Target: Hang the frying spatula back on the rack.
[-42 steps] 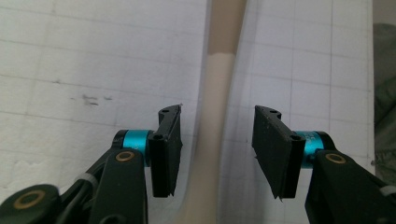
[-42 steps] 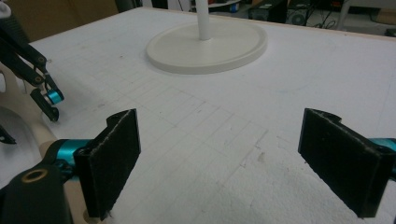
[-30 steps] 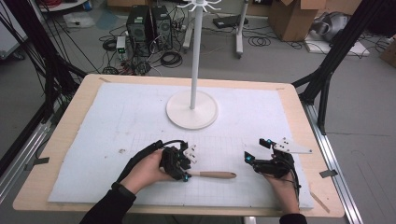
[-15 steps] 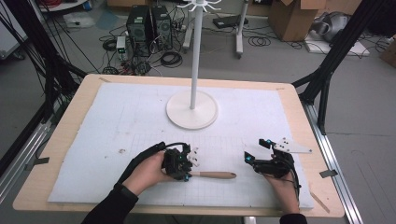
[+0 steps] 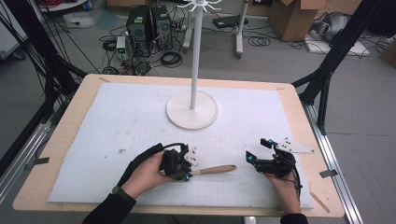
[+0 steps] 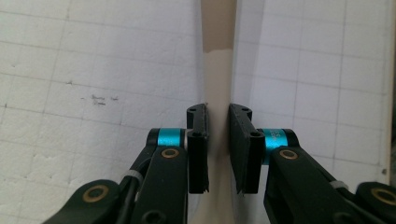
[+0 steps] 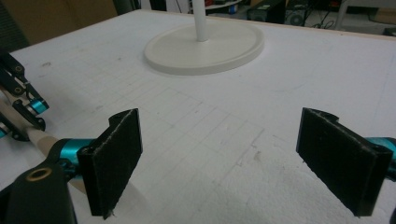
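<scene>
Wooden handle (image 5: 214,170) sits clamped in the left claw (image 6: 217,122) — its tan-and-cream join visible there — right claw (image 7: 243,158) gapes empty.

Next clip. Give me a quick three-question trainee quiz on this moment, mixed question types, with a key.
1. True or false: the right gripper has its jaws wide apart with nothing between them.
2. What does the left gripper clamp? A) slim utensil with a white shaft and wooden handle B) cable C) cup
3. What stands mid-table on the white foam mat?

Key: 1 true; 2 A; 3 the tall white pole stand with a round base.
</scene>
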Motion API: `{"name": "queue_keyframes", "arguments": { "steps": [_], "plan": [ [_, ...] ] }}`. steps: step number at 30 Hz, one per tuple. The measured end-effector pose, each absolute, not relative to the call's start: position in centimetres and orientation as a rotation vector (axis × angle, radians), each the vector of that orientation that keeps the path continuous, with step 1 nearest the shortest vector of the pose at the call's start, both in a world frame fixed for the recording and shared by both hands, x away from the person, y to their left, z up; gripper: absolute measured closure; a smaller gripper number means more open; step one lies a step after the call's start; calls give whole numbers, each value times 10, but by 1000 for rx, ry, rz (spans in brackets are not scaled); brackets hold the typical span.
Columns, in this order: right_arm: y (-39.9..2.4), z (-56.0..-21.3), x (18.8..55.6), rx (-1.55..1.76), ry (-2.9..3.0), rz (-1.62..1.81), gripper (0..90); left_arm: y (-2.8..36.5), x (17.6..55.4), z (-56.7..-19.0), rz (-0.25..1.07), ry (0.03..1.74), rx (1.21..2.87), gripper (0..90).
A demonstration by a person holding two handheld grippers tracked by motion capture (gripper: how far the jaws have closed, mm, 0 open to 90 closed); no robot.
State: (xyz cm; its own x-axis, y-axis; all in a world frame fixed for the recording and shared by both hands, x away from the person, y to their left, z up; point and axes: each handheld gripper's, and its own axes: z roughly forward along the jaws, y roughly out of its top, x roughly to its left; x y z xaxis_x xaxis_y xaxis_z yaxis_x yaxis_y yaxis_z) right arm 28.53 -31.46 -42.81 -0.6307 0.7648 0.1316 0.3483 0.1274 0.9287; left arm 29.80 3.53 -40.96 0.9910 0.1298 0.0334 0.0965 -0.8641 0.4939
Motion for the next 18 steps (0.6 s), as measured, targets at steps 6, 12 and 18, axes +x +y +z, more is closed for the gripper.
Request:
{"name": "queue_keyframes", "arguments": {
  "steps": [6,12,18],
  "plan": [
    [-321,-426,283,1095,1979,1533,139,46,297,-395,143,205,2526,777],
    [-322,-425,282,1104,1965,1535,140,58,294,-381,247,232,2403,777],
    [-320,-425,282,1102,1977,1525,140,74,292,-365,329,306,2234,777]
  ]
}}
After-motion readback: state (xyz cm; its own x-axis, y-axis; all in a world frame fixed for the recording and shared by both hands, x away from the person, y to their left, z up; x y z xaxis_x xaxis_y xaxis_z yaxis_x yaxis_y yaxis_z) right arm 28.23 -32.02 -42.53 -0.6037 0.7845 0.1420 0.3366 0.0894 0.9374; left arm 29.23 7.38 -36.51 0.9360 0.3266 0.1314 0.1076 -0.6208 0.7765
